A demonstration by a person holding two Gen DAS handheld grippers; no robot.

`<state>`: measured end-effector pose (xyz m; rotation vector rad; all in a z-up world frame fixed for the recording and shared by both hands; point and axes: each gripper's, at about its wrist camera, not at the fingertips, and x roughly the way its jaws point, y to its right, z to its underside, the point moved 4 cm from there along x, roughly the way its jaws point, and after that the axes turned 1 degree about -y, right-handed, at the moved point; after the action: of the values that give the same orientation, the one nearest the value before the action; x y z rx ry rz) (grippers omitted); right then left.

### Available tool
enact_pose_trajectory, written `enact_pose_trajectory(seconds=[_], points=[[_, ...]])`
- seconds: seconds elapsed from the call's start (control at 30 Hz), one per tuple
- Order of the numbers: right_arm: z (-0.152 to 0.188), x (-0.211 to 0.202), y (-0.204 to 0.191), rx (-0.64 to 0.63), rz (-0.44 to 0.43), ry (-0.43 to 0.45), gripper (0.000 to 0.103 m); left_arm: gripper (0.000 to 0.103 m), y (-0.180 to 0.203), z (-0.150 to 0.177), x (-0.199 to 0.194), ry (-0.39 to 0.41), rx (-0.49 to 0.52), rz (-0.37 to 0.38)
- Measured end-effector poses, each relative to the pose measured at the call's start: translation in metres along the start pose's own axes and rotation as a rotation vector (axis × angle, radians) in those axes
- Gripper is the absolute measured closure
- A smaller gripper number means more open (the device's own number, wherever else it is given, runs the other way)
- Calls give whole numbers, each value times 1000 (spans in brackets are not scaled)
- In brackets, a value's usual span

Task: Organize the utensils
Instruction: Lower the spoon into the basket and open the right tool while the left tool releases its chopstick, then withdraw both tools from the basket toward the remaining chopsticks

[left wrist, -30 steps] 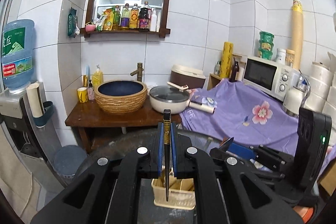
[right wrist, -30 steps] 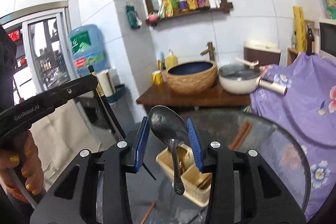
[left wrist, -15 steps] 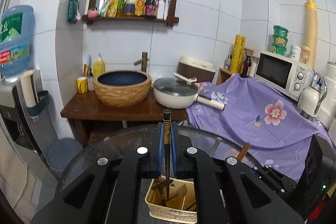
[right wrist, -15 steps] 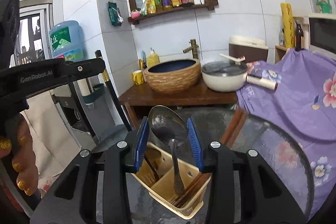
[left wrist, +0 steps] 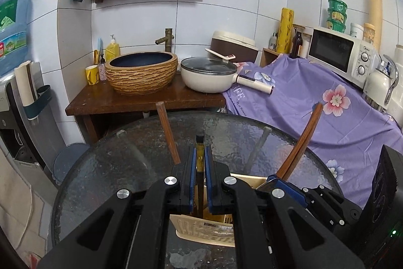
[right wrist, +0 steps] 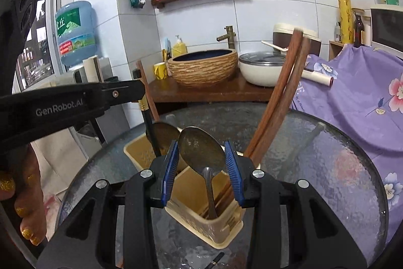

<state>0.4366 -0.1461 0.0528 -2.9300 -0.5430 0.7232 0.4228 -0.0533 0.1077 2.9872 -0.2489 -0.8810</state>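
Note:
My left gripper (left wrist: 200,160) is shut on a black chopstick (left wrist: 200,143) with a gold band, held upright. Its lower end reaches down into the beige utensil holder (left wrist: 199,231). The right wrist view shows the left gripper (right wrist: 137,92) from the side, with the black chopstick (right wrist: 149,122) entering the holder's left compartment beside a metal spoon (right wrist: 163,134). My right gripper (right wrist: 201,154) is shut on the bowl of a second metal spoon (right wrist: 201,150), whose handle hangs into a nearer compartment of the holder (right wrist: 216,233). Brown chopsticks (right wrist: 279,97) lean out of the holder to the right.
The holder stands on a round glass table (right wrist: 327,155). A small dark stick (right wrist: 216,260) lies on the glass near the front edge. A hand (right wrist: 22,206) grips the left tool. Behind are a wooden stand with a basin (left wrist: 141,72) and a pan (left wrist: 209,75), and a purple floral cloth (left wrist: 314,102).
Both grippers have come down toward the holder. The black chopstick's tip and the spoon's handle now sit inside its compartments. Neither grip has changed.

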Motion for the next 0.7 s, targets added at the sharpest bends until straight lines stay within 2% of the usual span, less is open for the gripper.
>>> enact_pose_trajectory(seconds=[0.23, 0.27, 0.3, 0.37, 0.47, 0.5, 0.63, 0.7], points=[[6, 2, -2, -19, 4, -11, 64, 97, -3, 11, 7, -20, -7, 11], [6, 2, -2, -19, 1, -9, 62, 95, -4, 11, 5, -16, -10, 11], [6, 0, -3, -22, 2, -2, 53, 92, -6, 12, 3, -11, -15, 15], [5, -7, -2, -25, 4, 27, 45, 71, -6, 13, -4, 2, -23, 27], [5, -21, -1, -15, 0, 57, 45, 51, -12, 17, -26, 56, -46, 33], [6, -27, -1, -14, 4, 62, 45, 48, -15, 21, -35, 76, -50, 30], [20, -50, -6, -45, 13, 64, 45, 18, -24, 41, -56, 95, -64, 31], [34, -62, -13, -76, 9, 41, 45, 16, -30, 61, -60, 58, -73, 30]])
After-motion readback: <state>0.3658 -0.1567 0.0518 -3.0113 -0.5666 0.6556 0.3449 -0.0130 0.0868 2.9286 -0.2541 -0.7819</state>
